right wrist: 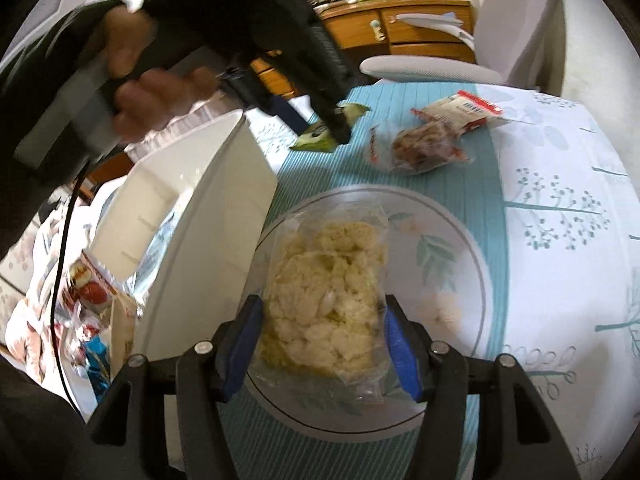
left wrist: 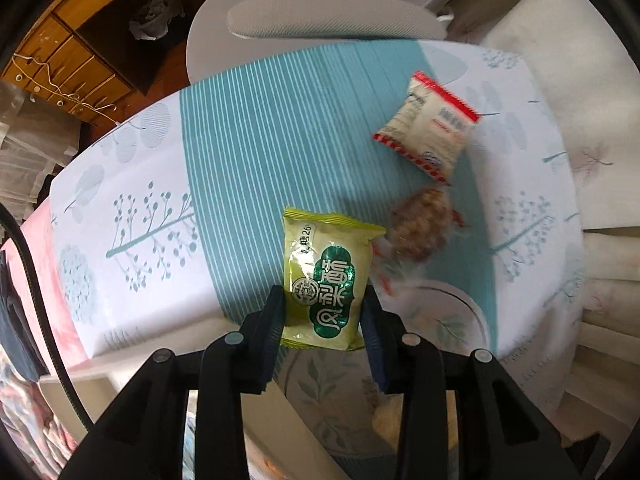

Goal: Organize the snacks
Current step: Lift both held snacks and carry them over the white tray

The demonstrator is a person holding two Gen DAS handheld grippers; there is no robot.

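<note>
My left gripper [left wrist: 323, 307] is shut on a green snack packet [left wrist: 326, 276] and holds it above the table, near the plate's far-left rim; the packet also shows in the right wrist view [right wrist: 316, 140]. My right gripper [right wrist: 322, 322] is shut on a clear bag of pale puffed snack [right wrist: 328, 292] and holds it over a white plate with a leaf pattern [right wrist: 444, 256]. A clear-wrapped brown snack [right wrist: 420, 148] and a red-and-white packet [right wrist: 464, 114] lie on the table beyond the plate; both also show in the left wrist view, the brown snack [left wrist: 420, 226] and the packet [left wrist: 428, 128].
A white box [right wrist: 192, 216] stands left of the plate. More snack packets [right wrist: 92, 292] lie at the lower left. The table [left wrist: 248, 128] has a teal striped and white cloth. A grey chair [left wrist: 320, 20] stands at its far side.
</note>
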